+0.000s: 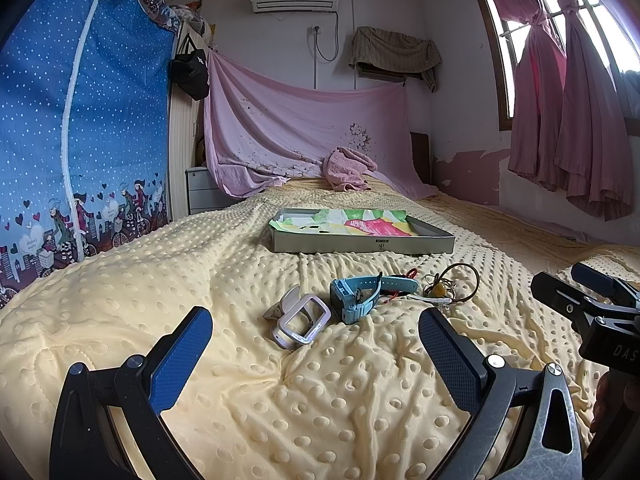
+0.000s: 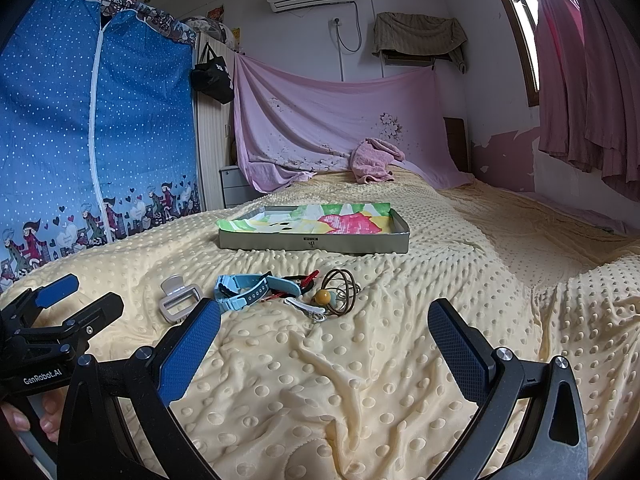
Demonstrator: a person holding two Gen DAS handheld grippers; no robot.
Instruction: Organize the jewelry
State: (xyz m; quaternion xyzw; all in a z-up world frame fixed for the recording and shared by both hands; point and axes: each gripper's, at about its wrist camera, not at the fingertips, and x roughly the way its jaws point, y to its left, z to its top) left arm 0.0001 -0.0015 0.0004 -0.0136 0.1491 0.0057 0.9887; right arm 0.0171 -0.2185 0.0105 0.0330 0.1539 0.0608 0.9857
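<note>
With both the left gripper (image 1: 316, 340) and right gripper (image 2: 324, 332) spread wide and empty, the tangled jewelry pile (image 2: 320, 292) just before the shallow grey metal tray (image 2: 314, 243) may snag and drag neighbours

The small tangled pieces (image 1: 440, 288) beside the blue watch (image 1: 360, 294) blur together (cords, maybe clips).

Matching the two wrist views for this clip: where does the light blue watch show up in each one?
Left wrist: light blue watch just right of centre, between the pale hair clip and the brown ring tangle.
Right wrist: the watch left of centre, just above the right gripper's left finger.
Shared landmark: the grey tray with colourful lining, behind the watch on the yellow blanket.
</note>
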